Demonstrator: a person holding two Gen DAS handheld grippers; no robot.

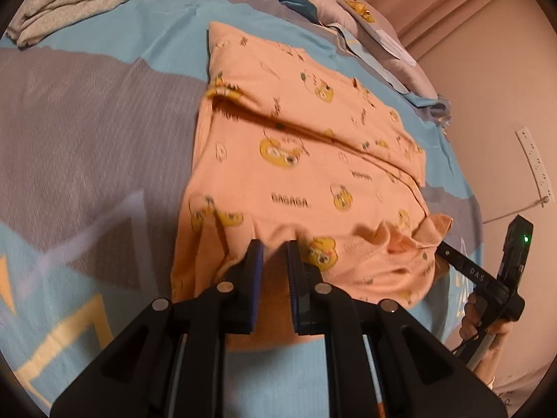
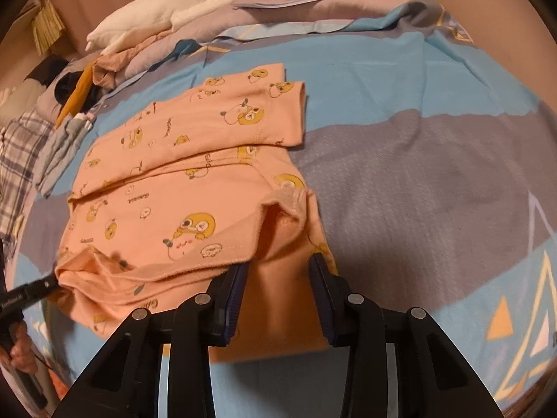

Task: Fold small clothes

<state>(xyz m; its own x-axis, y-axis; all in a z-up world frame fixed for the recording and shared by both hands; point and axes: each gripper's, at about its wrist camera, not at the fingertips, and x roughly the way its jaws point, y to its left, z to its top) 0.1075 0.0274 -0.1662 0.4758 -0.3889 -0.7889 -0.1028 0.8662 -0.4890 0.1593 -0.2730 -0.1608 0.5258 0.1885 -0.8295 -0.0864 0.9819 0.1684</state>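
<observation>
One bed [image 1: 87, 122], blue and grey cover, running ahead of and beneath both claws; it carries everything listed.

One pink garment [image 1: 278, 174], yellow cartoon print, lying flat on the bed directly ahead of both claws, its near hem at their tips. Both sleeves are already folded in across the body. The near hem is bunched and slightly lifted. Judged stage: side folds done, and the bottom-to-top fold is just starting. Left to do: carry the hem away from the claws to the far edge, then smooth.

One stack of grey clothes [image 1: 69, 0], far ahead and to the left of the left claw, apparently folded. Whether they count as finished items cannot be told.

One plush goose [image 2: 167, 14], far ahead of the right claw, on bedding at the head of the bed.

One left claw [image 1: 274, 254], jaws nearly closed, pinching the near hem. Seen from the right wrist it grips the gathered corner.

One right claw [image 2: 278, 264], jaws partly apart, straddling the hem's other end. Fabric lies between the pads, but no firm pinch shows.

One hand [image 1: 477, 317], on the right claw's handle, partly cut off.

Hidden or unclear: the garment's underside, the neckline, and the dark, blurred items to the far left of the right claw.
</observation>
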